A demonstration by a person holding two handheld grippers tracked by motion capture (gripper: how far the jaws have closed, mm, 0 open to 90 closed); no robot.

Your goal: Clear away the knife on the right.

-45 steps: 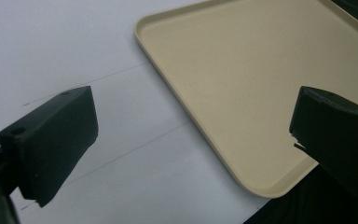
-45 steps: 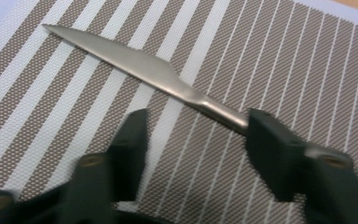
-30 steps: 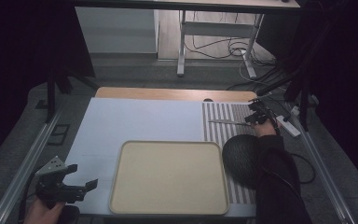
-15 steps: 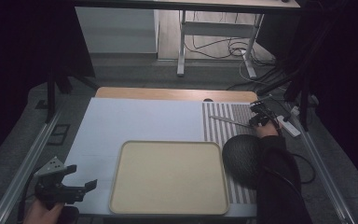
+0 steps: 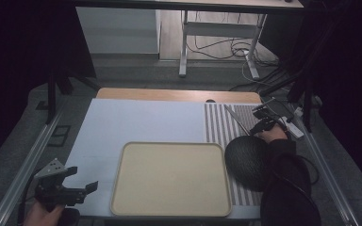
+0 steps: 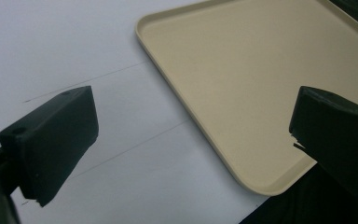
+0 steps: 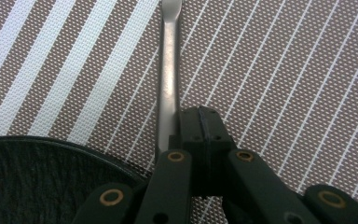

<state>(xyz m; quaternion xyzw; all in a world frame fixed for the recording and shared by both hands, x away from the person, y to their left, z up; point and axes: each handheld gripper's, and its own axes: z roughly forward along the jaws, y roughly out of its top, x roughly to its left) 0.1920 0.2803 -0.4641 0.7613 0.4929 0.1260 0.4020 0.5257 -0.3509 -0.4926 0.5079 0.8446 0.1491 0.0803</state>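
Note:
My right gripper (image 5: 260, 127) (image 7: 200, 128) is at the right side of the table, over a brown-and-white striped placemat (image 5: 217, 127) (image 7: 284, 70). Its jaws are shut on the near end of a flat metal utensil (image 5: 235, 120) (image 7: 169, 70), whose handle runs away from the jaws along the mat. A black textured bowl (image 5: 245, 160) (image 7: 37, 177) sits just in front of it on the mat. My left gripper (image 5: 84, 178) (image 6: 191, 135) hovers at the table's near left corner, open with nothing between its jaws, beside a beige tray (image 5: 169, 179) (image 6: 242, 70).
A pale blue-white mat (image 5: 136, 122) covers the table left of the placemat. A wooden strip (image 5: 169, 94) runs along the far edge. Metal rails flank the table, and a desk frame with cables (image 5: 226, 47) stands beyond it.
The utensil has swung from lying across the placemat to pointing diagonally toward the far left, with the right gripper shifting slightly. The left gripper has stayed put.

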